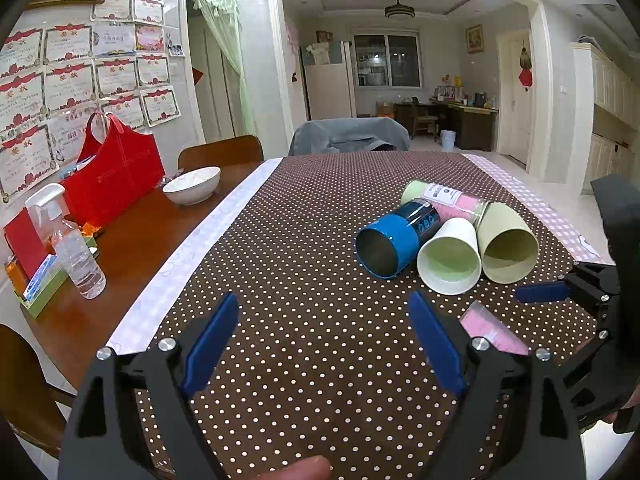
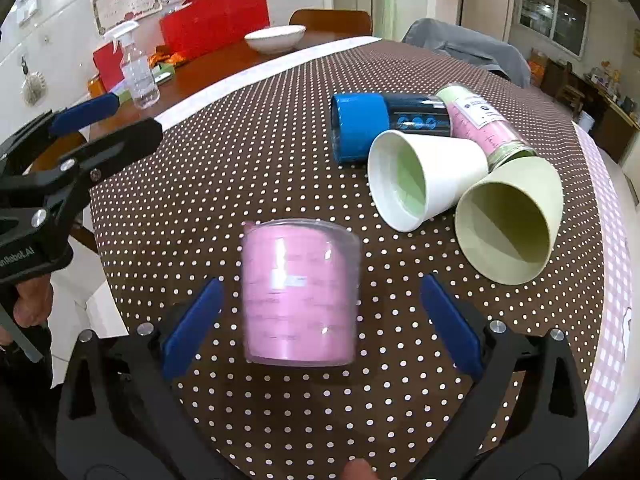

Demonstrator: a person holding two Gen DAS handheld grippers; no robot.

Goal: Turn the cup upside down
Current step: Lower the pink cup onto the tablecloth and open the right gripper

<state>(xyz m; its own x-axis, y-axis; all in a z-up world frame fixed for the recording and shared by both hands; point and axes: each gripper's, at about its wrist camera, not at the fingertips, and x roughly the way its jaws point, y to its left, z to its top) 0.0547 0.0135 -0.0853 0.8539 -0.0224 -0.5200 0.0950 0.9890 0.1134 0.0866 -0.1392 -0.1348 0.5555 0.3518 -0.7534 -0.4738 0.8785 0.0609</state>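
A pink clear-walled cup (image 2: pixel 299 292) stands on the dotted tablecloth (image 2: pixel 248 184) between the open blue fingers of my right gripper (image 2: pixel 320 320); the pads are apart from it. Part of it shows in the left wrist view (image 1: pixel 492 330). Beyond it lie a blue cup (image 2: pixel 360 126), a white cup (image 2: pixel 420 178), a pale green cup (image 2: pixel 508 220) and a pink bottle (image 2: pixel 484 124), all on their sides. My left gripper (image 1: pixel 324 344) is open and empty over the cloth, left of the pile (image 1: pixel 448 254).
A white bowl (image 1: pixel 192 185), a red bag (image 1: pixel 116 176) and a spray bottle (image 1: pixel 72 252) sit on the bare wood at the left. Chairs stand at the far edge. The table's right edge has a pink checked border (image 1: pixel 560 224).
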